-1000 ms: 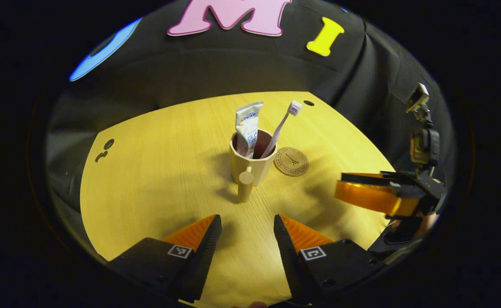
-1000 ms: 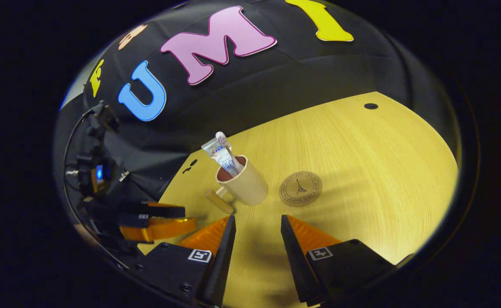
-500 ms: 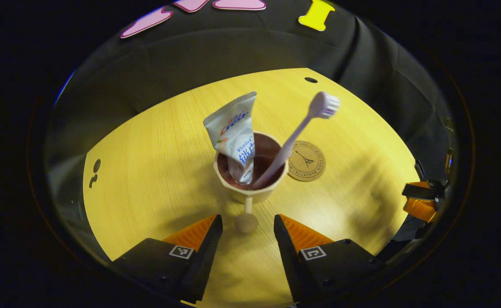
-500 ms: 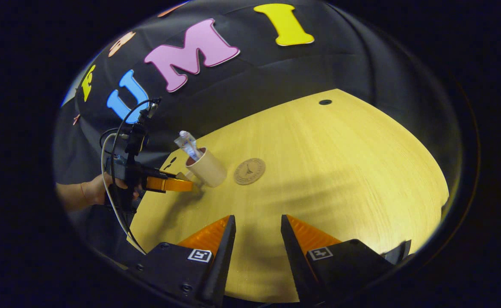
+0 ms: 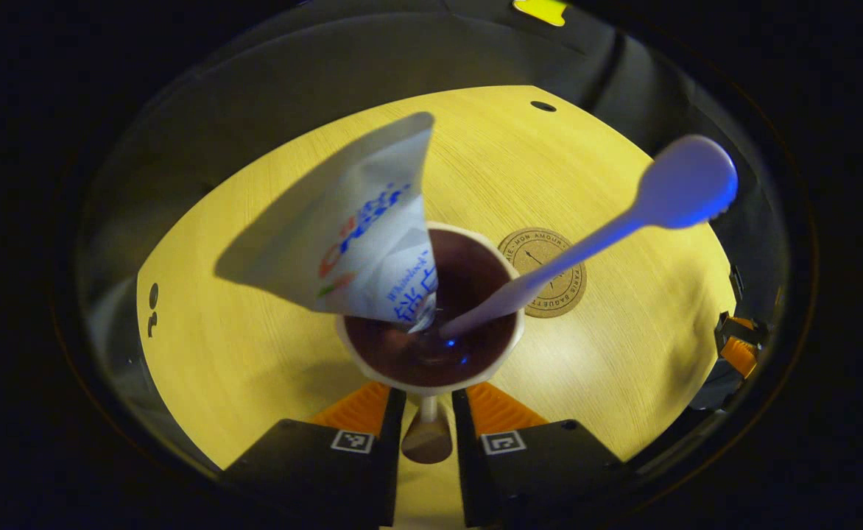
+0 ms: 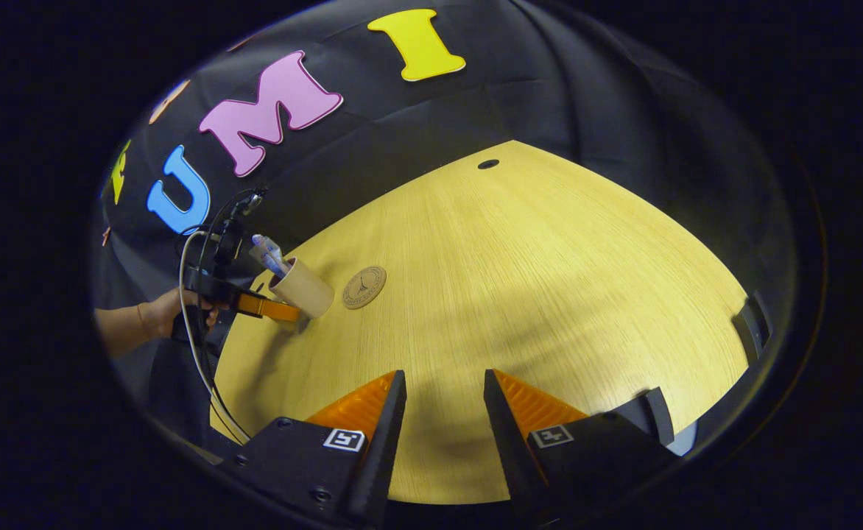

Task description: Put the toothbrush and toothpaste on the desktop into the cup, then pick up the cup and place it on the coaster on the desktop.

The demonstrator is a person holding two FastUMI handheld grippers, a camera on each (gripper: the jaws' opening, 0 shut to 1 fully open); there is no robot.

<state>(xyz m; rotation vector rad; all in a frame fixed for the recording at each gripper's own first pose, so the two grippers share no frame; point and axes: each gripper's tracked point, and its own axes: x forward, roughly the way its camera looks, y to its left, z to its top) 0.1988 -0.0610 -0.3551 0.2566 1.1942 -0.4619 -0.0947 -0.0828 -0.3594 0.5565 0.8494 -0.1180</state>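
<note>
The cup's handle (image 5: 425, 434) is pinched between the left gripper's (image 5: 427, 412) fingers. Toothpaste (image 5: 358, 228) and toothbrush (image 5: 608, 221) are held in the cup (image 5: 431, 346), beside the coaster (image 5: 549, 261). The right gripper (image 6: 439, 412) is held spread, well apart.

Left gripper (image 6: 284, 312): black housing wearing square black-and-white marker tags; white and black cables are looping behind the bare hand (image 6: 174, 313).

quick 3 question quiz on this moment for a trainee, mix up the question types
1. True or false: the toothpaste and toothbrush stand in the cup.
2. The left gripper has closed on: A) the cup's rim B) the cup's handle C) the coaster
3. Fill in: the right gripper is ____ and holds nothing.

Key: 1 true; 2 B; 3 open
</note>
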